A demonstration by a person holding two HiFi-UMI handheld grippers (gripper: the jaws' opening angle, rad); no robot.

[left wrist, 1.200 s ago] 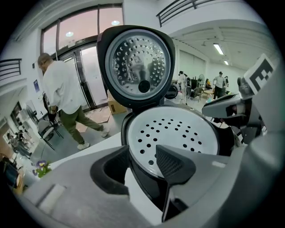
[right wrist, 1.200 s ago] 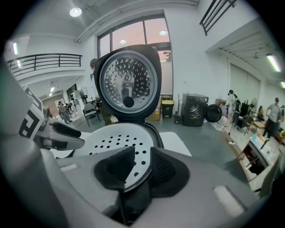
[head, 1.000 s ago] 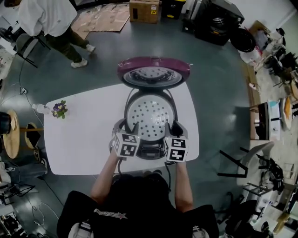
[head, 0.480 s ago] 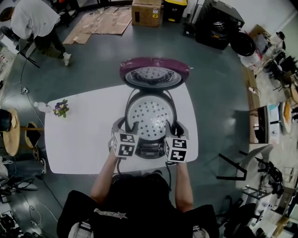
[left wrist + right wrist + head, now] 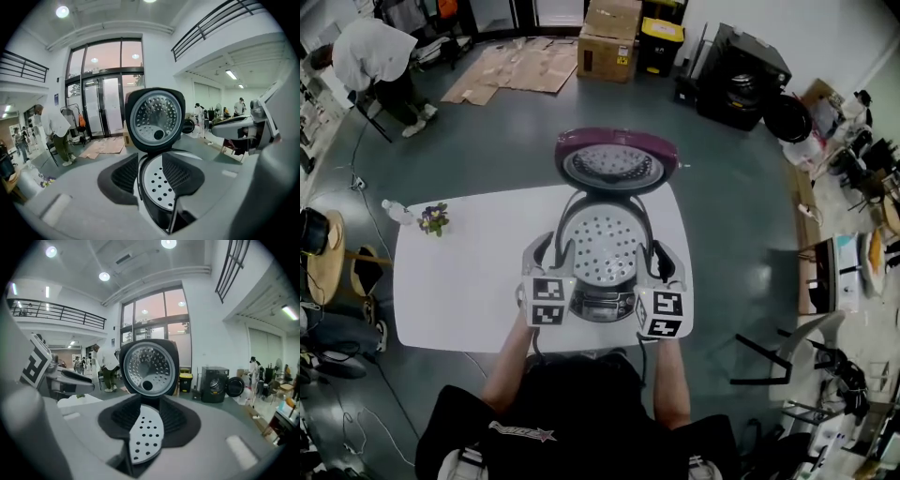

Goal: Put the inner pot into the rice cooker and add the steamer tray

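The rice cooker (image 5: 602, 281) stands on the white table (image 5: 450, 291), its maroon lid (image 5: 615, 161) swung up at the back. The white perforated steamer tray (image 5: 602, 248) lies flat in its mouth. My left gripper (image 5: 542, 253) hangs just outside the cooker's left rim and my right gripper (image 5: 662, 261) outside the right rim. The left gripper (image 5: 150, 169) has just been closing its jaws with nothing pressed between them. The tray (image 5: 159, 185) only shows through the gap, below. The right gripper (image 5: 149, 417) stands open, the tray (image 5: 146, 433) visible beyond its pads.
A small potted flower (image 5: 434, 218) and a bottle (image 5: 394, 211) sit at the table's far left corner. Beyond the table are cardboard boxes (image 5: 609, 42), a black machine (image 5: 742, 61) and a person (image 5: 370, 52). Chairs and clutter (image 5: 825, 309) line the right side.
Both grippers have risen and drawn back from the tray's sides to outside the cooker's rim. The tray stays in the cooker. The person at the back has walked left.
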